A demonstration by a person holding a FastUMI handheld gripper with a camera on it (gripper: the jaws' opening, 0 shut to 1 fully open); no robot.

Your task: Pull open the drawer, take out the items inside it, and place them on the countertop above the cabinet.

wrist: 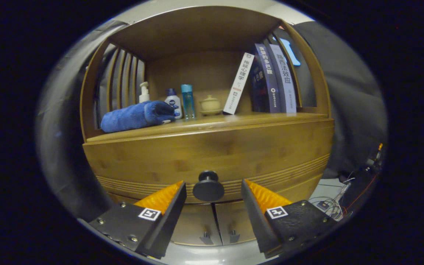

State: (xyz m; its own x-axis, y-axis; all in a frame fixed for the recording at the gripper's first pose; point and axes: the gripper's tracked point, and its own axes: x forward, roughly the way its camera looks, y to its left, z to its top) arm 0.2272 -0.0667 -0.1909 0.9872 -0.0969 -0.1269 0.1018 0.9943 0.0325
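Observation:
A wooden cabinet has a closed drawer (212, 154) with a round dark knob (208, 187) at its lower middle. My gripper (214, 191) stands open, its two fingers on either side of the knob with a gap on each side, not touching it. Above the drawer runs the countertop shelf (271, 118). The drawer's contents are hidden behind its front.
On the countertop lie a rolled blue towel (136, 116), a pump bottle (144, 92), two small bottles (180, 101), a lidded cup (211, 105) and several books (267, 82). Two small cabinet doors (215, 224) sit below the drawer. Cables (329, 204) lie on the floor at right.

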